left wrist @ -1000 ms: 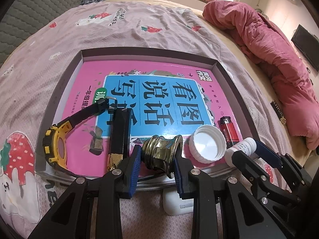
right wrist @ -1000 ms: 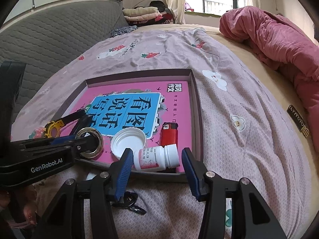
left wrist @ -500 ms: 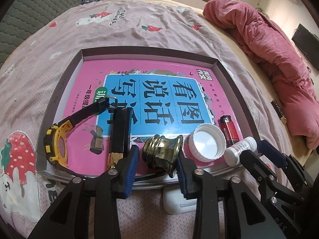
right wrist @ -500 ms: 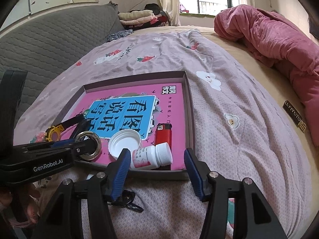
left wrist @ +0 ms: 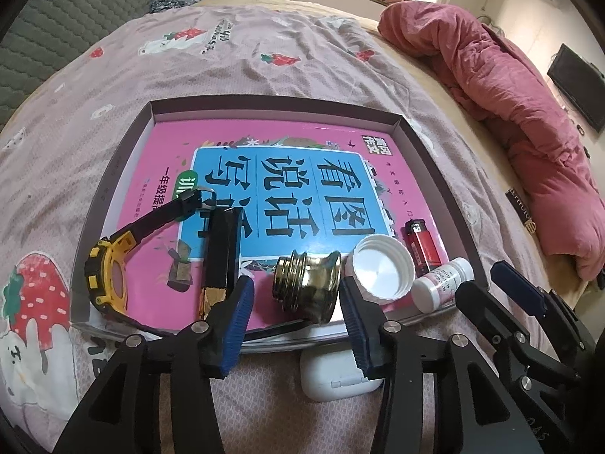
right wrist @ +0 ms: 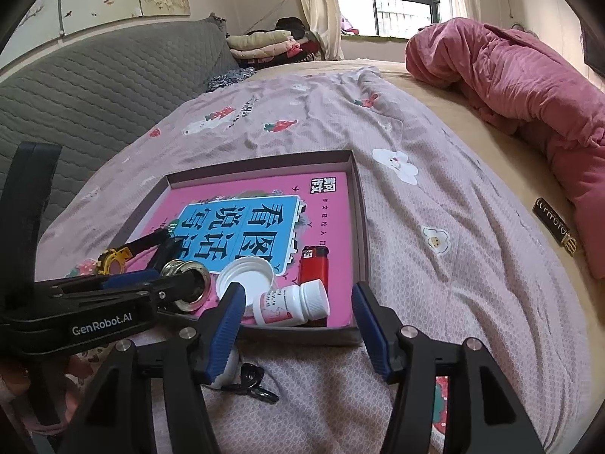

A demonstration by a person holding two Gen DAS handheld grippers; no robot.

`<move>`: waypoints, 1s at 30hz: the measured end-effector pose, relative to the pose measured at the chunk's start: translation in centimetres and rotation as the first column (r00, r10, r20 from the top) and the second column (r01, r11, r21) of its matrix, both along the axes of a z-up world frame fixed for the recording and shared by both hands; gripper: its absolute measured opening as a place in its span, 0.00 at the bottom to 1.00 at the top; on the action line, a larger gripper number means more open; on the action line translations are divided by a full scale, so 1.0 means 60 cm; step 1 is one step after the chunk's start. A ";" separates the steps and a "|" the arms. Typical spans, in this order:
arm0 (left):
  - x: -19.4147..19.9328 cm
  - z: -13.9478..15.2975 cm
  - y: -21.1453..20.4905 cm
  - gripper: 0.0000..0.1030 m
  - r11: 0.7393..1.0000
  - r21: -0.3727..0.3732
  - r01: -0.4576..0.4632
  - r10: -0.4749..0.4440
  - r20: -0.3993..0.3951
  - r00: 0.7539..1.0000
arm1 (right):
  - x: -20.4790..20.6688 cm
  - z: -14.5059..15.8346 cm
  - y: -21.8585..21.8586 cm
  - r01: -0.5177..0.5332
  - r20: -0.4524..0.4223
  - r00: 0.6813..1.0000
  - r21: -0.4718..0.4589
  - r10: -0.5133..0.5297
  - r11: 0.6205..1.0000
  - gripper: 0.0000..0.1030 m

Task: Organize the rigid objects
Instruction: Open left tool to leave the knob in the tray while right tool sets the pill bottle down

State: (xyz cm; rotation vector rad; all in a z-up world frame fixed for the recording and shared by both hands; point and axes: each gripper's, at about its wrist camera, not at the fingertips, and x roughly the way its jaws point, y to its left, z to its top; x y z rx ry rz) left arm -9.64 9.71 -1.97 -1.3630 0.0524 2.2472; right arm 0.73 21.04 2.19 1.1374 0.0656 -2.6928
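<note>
Though ribbed, smooth brass fitting (left wrist: pixel 307 288).

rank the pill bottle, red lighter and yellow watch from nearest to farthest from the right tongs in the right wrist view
1. The pill bottle, lying on its side at the tray's near edge, just ahead of the right tongs, between their tips.
2. The red lighter, right behind the bottle, along the tray's right wall.
3. The yellow watch, far off to the left, beyond the left tongs.
</note>
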 end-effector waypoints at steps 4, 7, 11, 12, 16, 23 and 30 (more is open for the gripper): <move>0.003 0.005 -0.003 0.51 1.000 0.007 0.005 -0.005 -0.003 1.000 | 0.005 0.006 0.001 -0.001 -0.013 1.000 -0.007 0.001 1.000 0.57; 0.007 0.017 -0.008 0.51 1.000 0.022 0.006 -0.006 -0.013 1.000 | 0.011 0.012 0.003 -0.004 -0.023 1.000 -0.015 0.003 1.000 0.57; 0.013 0.033 -0.017 0.56 0.999 0.035 0.009 -0.008 -0.033 0.999 | 0.019 0.020 0.004 -0.010 -0.036 0.999 -0.017 0.009 1.000 0.57; 0.015 0.036 -0.020 0.57 0.999 0.040 0.009 -0.007 -0.033 0.999 | 0.020 0.021 0.004 -0.010 -0.037 0.999 -0.018 0.010 1.000 0.57; 0.019 0.044 -0.029 0.57 0.999 0.047 0.006 -0.005 -0.035 0.999 | 0.027 0.026 0.004 -0.014 -0.045 0.999 -0.017 0.013 1.000 0.57; 0.032 0.052 -0.041 0.57 0.999 0.049 0.010 -0.008 -0.033 0.999 | 0.047 0.033 0.002 -0.039 -0.049 0.998 -0.010 0.038 0.999 0.57; 0.051 0.057 -0.053 0.57 0.999 0.047 0.021 -0.020 -0.030 0.999 | 0.074 0.029 -0.012 -0.088 -0.033 0.995 0.028 0.089 0.996 0.57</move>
